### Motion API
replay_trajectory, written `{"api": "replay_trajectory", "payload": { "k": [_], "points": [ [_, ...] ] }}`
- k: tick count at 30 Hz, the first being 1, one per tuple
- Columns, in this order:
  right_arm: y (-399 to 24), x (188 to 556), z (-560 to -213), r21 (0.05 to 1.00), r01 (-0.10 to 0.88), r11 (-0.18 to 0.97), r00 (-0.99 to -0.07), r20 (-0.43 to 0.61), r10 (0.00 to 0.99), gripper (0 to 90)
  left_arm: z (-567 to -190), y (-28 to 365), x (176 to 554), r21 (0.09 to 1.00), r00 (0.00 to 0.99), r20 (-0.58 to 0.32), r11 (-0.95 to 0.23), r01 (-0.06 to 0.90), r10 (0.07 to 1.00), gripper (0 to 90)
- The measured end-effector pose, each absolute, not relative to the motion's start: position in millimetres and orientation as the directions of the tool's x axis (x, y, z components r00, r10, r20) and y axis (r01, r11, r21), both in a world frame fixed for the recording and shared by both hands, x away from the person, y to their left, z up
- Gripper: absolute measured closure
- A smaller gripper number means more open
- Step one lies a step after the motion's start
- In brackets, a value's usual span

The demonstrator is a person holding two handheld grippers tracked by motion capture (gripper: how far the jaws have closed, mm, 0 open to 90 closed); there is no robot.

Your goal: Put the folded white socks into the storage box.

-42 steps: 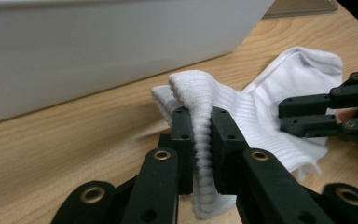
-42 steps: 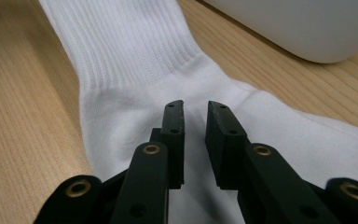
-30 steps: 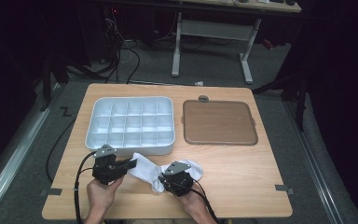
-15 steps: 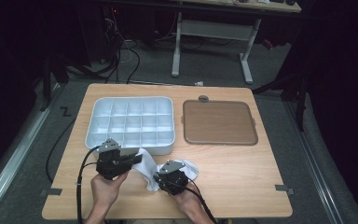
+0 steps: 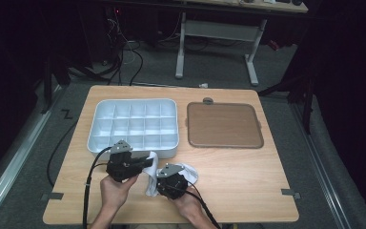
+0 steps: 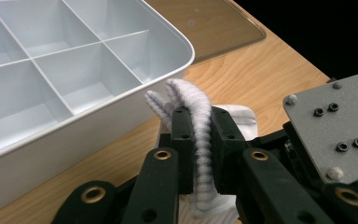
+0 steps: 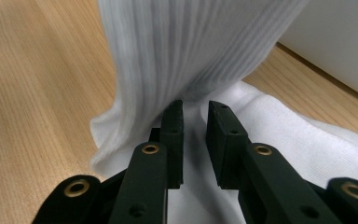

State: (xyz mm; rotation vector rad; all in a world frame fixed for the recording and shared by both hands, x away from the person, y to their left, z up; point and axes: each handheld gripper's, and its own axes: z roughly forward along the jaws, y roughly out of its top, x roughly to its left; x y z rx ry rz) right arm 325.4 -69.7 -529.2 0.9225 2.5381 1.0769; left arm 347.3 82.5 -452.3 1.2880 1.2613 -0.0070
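A white ribbed sock (image 5: 187, 172) lies near the table's front edge, just in front of the white compartment tray (image 5: 131, 102). My left gripper (image 5: 147, 160) is shut on the sock's ribbed end (image 6: 196, 105) and holds it raised beside the tray's near corner (image 6: 121, 100). My right gripper (image 5: 166, 175) sits low on the flat part of the sock. Its jaws are nearly together, with white cloth in the narrow gap (image 7: 195, 109). The lifted ribbed part (image 7: 191, 46) hangs right ahead of them. The right gripper's grey plate (image 6: 335, 126) shows close beside the left jaws.
The tray's compartments hold nothing. A brown flat lid (image 5: 224, 125) lies to the right of the tray. Bare wood (image 5: 248, 181) stretches to the right of the grippers. Black cables trail off the front edge. The floor around the table is dark, with a desk frame behind.
My left gripper has moved up and toward the tray, drawing the sock's ribbed end up with it. The right gripper has stayed on the sock.
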Motion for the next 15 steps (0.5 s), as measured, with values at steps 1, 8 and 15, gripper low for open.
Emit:
{"api": "replay_trajectory", "payload": {
  "k": [1,8,15],
  "points": [
    [-71.1,326.6,-528.9,0.711,0.473,0.520,-0.773,0.053,0.632,75.0,-453.8,80.0,346.9,0.699,0.399,-0.674,0.363,0.616,0.621,81.7],
    [-86.6,323.9,-515.5,0.723,0.460,0.516,-0.753,0.009,0.658,69.1,-456.4,77.4,342.8,0.735,0.420,-0.628,0.321,0.598,0.655,81.6],
    [-125.0,322.8,-504.1,0.737,0.472,0.484,-0.680,-0.045,0.732,64.8,-457.5,74.7,344.5,0.726,0.419,-0.637,0.322,0.607,0.647,81.6]
  ]
}}
